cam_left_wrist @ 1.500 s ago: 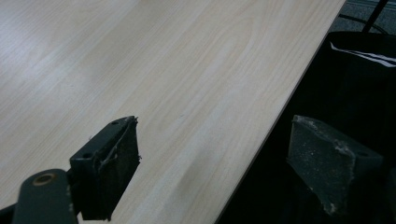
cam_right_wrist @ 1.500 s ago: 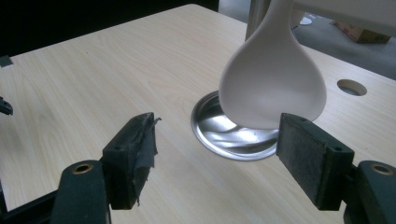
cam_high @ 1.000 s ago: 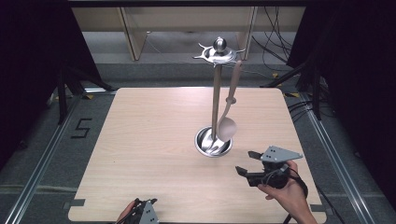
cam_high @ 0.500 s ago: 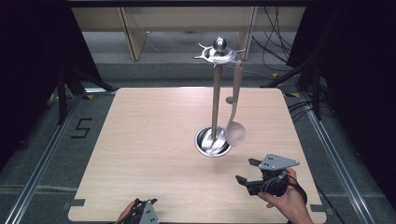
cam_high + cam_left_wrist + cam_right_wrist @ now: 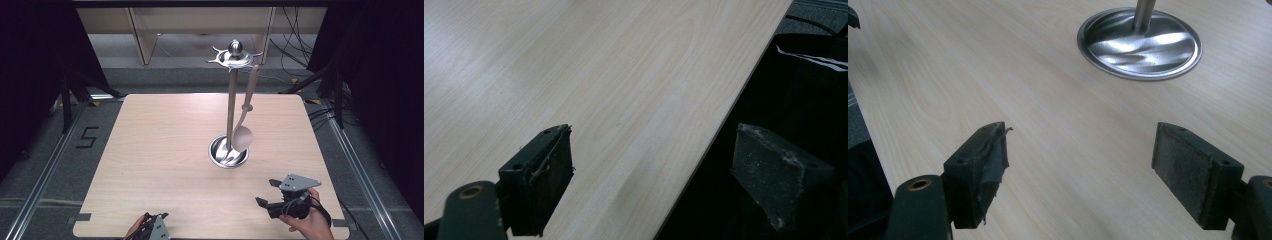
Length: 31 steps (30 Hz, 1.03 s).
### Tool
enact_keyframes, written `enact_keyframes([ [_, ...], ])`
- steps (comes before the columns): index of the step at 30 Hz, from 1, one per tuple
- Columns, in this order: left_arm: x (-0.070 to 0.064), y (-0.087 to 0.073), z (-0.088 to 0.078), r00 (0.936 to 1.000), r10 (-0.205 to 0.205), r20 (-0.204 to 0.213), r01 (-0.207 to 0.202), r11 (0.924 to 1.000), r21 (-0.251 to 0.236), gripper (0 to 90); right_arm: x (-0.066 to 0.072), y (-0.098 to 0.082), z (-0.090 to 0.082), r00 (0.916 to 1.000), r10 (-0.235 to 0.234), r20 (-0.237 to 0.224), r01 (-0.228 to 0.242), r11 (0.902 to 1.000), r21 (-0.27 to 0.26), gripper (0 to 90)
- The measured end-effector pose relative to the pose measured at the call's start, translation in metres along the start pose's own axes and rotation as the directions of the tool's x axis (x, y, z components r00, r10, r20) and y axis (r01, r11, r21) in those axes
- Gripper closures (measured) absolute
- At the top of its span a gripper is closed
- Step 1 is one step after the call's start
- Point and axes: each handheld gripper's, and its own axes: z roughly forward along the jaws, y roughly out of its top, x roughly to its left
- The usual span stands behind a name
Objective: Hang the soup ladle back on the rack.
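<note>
This looks like a lab recording bay, not a home. A bare wooden table (image 5: 165, 165) sits inside metal floor rails (image 5: 42, 175), black curtains (image 5: 30, 60) hang on both sides, well left and right of the tongs, and loose cables (image 5: 295, 45) trail over grey carpet far beyond them. A "5" mark (image 5: 86, 137) is taped on the floor, off to the left. Plain wooden shelving (image 5: 145, 35) stands at the back.

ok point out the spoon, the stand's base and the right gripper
spoon (image 5: 243, 136), high view, on its bowl
stand's base (image 5: 1168, 47), right gripper view, on the dished metal
right gripper (image 5: 266, 192), high view, between its open jaws
</note>
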Motion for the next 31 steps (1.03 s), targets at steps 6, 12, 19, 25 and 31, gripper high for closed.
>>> enact_keyframes([
  [6,0.0,0.0,0.0,1.0,0.0,-0.002,0.0,1.0,0.0,15.7,0.003,-0.009,0.0,1.0,0.001,0.002,-0.001,0.9999,0.014,22.5],
  [12,-0.001,0.0,0.0,0.9999,-0.015,0.009,0.015,0.9999,0.007,15.7,0.006,-0.017,0.0,1.0,0.0,-0.001,0.0,0.9995,0.03,22.2],
  [19,-0.001,-0.001,0.0,0.9998,-0.015,0.009,0.015,0.9999,0.006,15.6,0.009,-0.022,-0.001,0.9997,-0.015,-0.017,0.016,0.9989,0.044,21.9],
  [25,-0.001,-0.001,0.001,0.9998,-0.015,0.009,0.015,0.9999,0.007,15.7,0.011,-0.025,-0.001,1.0,-0.006,-0.002,0.006,0.9987,0.051,21.8],
  [31,-0.001,-0.001,0.001,0.9999,-0.014,0.007,0.014,0.9999,0.009,15.7,0.011,-0.027,0.0,1.0,-0.009,-0.003,0.009,0.9986,0.053,21.5],
])
